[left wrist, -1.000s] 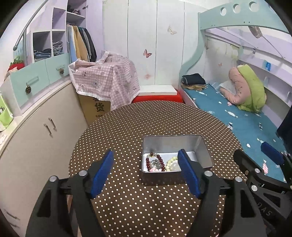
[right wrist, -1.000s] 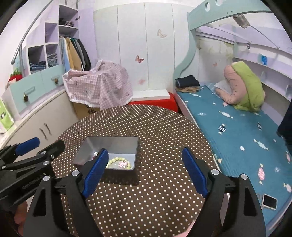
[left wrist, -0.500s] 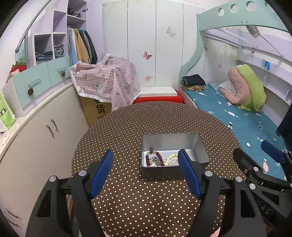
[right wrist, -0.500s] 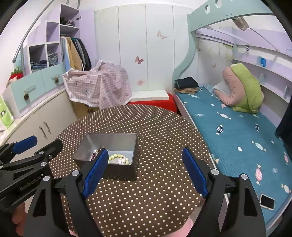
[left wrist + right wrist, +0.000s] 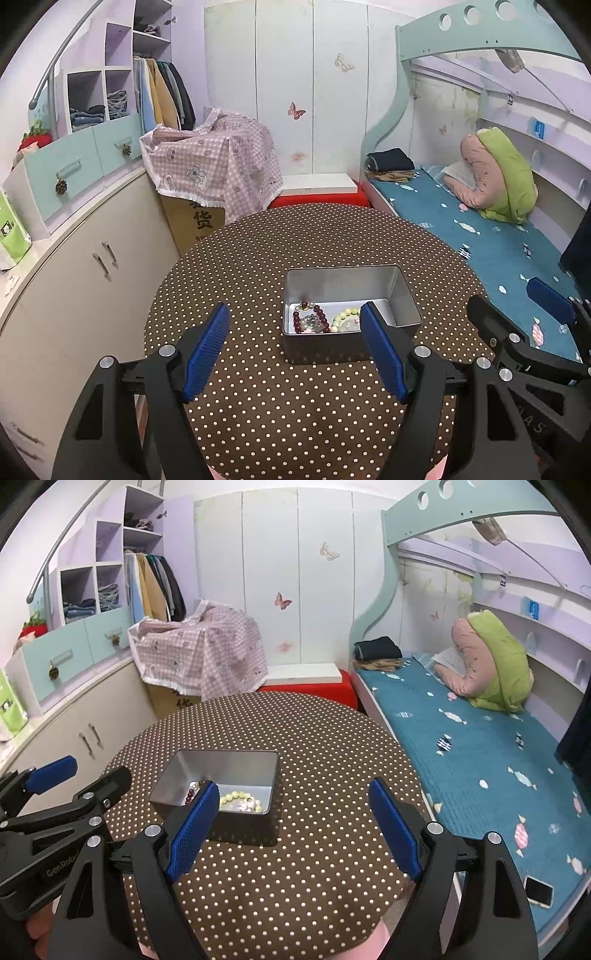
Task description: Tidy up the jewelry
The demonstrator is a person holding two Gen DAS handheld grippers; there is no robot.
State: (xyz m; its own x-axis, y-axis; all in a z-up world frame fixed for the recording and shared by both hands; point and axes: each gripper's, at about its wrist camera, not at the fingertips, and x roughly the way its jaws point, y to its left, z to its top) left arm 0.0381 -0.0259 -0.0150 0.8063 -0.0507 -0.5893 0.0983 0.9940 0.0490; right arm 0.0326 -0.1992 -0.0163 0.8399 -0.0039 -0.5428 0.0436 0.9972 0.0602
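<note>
Open tin (image 5: 351, 291) near the desk's (image 5: 295, 413) middle, beads (image 5: 325, 322) piled at its near end, long axis crosswise. Straight ahead of left gripper (image 5: 295, 350), nearer; leftward of right gripper (image 5: 291, 827). Both sets of fingers spread, empty.

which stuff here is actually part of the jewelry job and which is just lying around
Part of the job:
- open rectangular silver metal tin
- dark red bead bracelet
- pale yellow-green bead bracelet
- left gripper, open
- right gripper, open

Just lying about:
- pink checked cloth over a cardboard box
- black phone on the blue bed
- folded dark clothes
</note>
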